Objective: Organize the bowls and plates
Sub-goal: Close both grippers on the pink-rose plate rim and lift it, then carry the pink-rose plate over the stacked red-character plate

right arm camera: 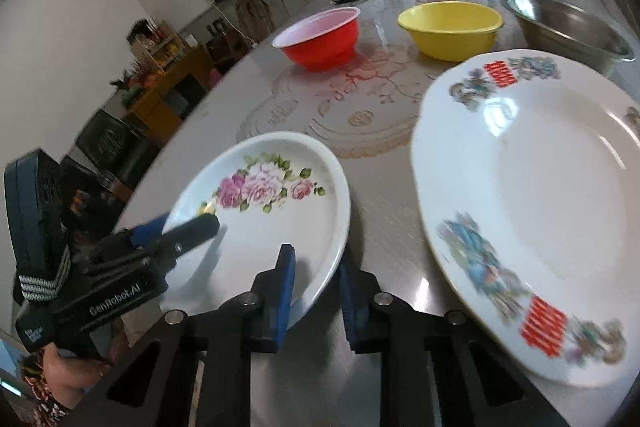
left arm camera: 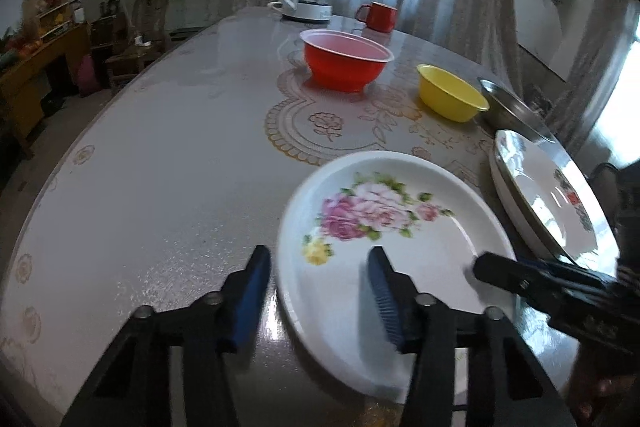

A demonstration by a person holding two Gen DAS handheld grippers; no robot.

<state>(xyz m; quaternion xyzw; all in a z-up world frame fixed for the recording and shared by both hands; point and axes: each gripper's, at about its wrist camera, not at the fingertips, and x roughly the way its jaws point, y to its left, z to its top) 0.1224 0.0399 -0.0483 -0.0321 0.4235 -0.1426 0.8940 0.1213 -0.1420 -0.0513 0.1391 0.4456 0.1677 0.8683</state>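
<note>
Both hand-held grippers straddling rose plate [right arm camera: 280, 211] rim: left hand-held gripper [left arm camera: 320, 287] half-closed, right hand-held gripper [right arm camera: 316, 291] narrow, contact unclear. Bowls at 12 o'clock unstacked.

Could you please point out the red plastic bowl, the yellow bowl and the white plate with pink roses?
Red plastic bowl [left arm camera: 345, 69]: left wrist view, outer wall.
Yellow bowl [right arm camera: 450, 27]: right wrist view, inner wall.
White plate with pink roses [right arm camera: 260, 239]: right wrist view, bare centre.
</note>
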